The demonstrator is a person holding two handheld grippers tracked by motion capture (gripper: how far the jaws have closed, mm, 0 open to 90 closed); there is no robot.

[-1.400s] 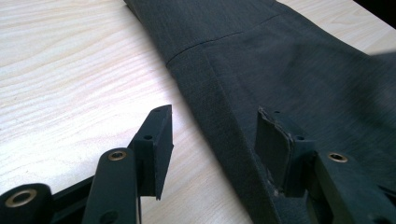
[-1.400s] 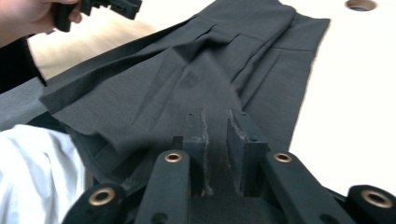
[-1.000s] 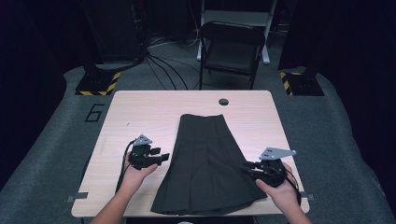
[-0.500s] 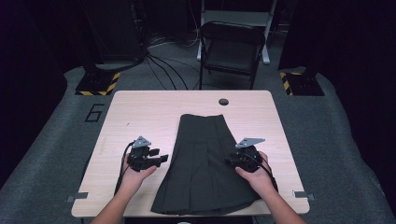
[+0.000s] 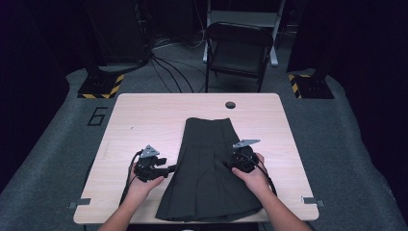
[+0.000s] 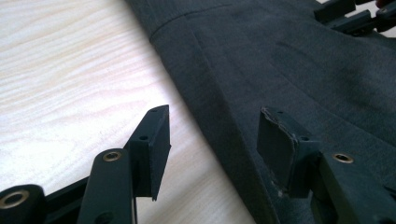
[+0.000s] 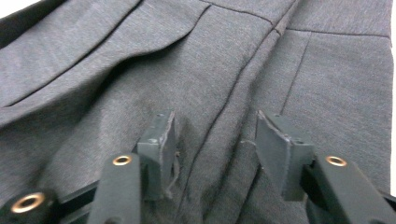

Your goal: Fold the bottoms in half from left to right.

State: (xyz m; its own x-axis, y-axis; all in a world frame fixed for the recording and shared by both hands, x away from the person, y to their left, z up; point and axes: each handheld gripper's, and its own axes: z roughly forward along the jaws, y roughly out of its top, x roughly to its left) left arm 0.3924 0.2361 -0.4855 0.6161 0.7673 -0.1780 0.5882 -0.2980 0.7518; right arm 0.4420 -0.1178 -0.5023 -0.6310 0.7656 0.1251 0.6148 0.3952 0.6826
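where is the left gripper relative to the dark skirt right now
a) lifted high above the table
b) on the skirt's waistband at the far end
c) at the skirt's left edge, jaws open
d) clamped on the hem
c: the left gripper stands open astride the left edge of the skirt, one jaw over bare table, one over fabric.

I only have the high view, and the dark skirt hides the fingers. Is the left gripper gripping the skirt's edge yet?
Observer: No. The left gripper is open and straddles the edge of the skirt, with one finger over the table and one over cloth.
Operator: And the right gripper?
Observer: The right gripper has just been opening. A pleat fold runs between its fingers, but they are not pinching it.
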